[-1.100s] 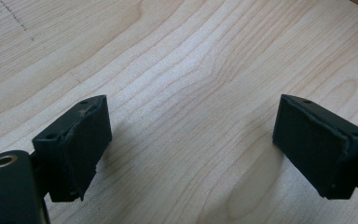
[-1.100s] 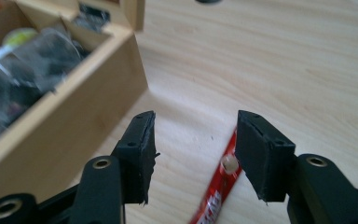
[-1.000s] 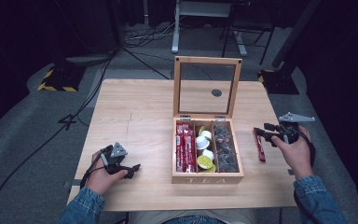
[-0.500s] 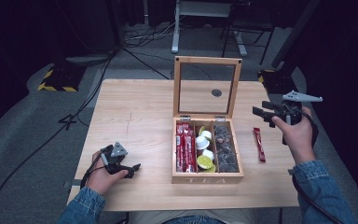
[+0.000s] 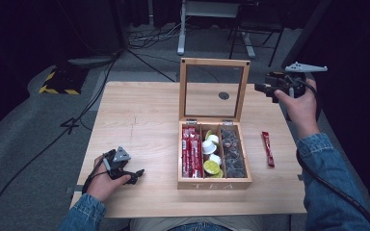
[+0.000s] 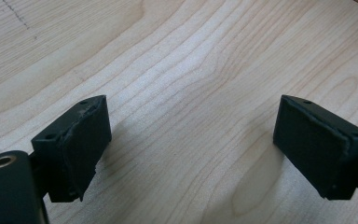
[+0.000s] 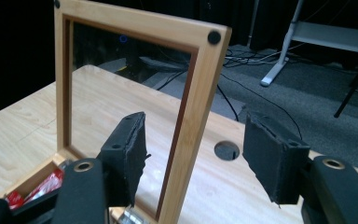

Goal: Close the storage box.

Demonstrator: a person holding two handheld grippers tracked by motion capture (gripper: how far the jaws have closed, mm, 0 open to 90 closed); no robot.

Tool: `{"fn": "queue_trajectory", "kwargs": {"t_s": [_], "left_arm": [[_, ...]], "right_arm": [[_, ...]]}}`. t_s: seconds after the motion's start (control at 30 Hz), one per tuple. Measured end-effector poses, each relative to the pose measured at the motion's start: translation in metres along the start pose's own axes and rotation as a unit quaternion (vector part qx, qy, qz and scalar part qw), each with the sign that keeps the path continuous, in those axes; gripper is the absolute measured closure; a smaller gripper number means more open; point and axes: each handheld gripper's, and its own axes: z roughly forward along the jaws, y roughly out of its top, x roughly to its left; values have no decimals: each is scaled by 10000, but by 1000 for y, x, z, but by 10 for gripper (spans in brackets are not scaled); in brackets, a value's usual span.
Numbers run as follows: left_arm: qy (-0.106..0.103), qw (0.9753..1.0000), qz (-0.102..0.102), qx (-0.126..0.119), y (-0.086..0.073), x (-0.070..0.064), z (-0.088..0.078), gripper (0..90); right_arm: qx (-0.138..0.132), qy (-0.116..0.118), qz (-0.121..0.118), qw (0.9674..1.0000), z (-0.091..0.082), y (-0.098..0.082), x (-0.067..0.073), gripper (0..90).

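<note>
From above, my right gripper (image 5: 266,88) hangs raised beside the upright glass-paned lid (image 5: 215,89) of the wooden tea box (image 5: 214,182), which sits near the middle of the table (image 5: 139,120); red sachets, small cups and dark pods fill its three compartments, and one red sachet (image 5: 268,148) lies apart on the wood to its right. My left gripper (image 5: 134,175) rests low at the table's near left corner, well apart from the box. Along my left gripper (image 6: 191,140), the jaws stand released and empty over bare wood grain. Along my right gripper (image 7: 193,154), the jaws are spread with nothing between the pads, the lid's right-hand frame post (image 7: 191,116) standing between them but farther off, a cable hole (image 7: 226,150) in the tabletop behind. The step in hand looks like closing the lid: I would do best to press on the top rail or grip the frame squarely, never the glass, and lower it slowly on its hinges.
</note>
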Motion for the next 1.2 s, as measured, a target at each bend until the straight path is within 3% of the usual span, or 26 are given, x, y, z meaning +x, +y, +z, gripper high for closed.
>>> {"fn": "queue_trajectory", "kwargs": {"t_s": [0.27, 0.5, 1.2], "left_arm": [[55, 10000, 23, 15, 0, 1, -1, 115], [62, 10000, 4, 12, 0, 1, -1, 115], [28, 10000, -11, 2, -1, 2, -1, 115]], "right_arm": [[-53, 43, 132, 9999, 23, 14, -7, 395], [-55, 120, 111, 9999, 44, 22, -12, 391], [117, 143, 66, 9998, 84, 16, -15, 419]]}}
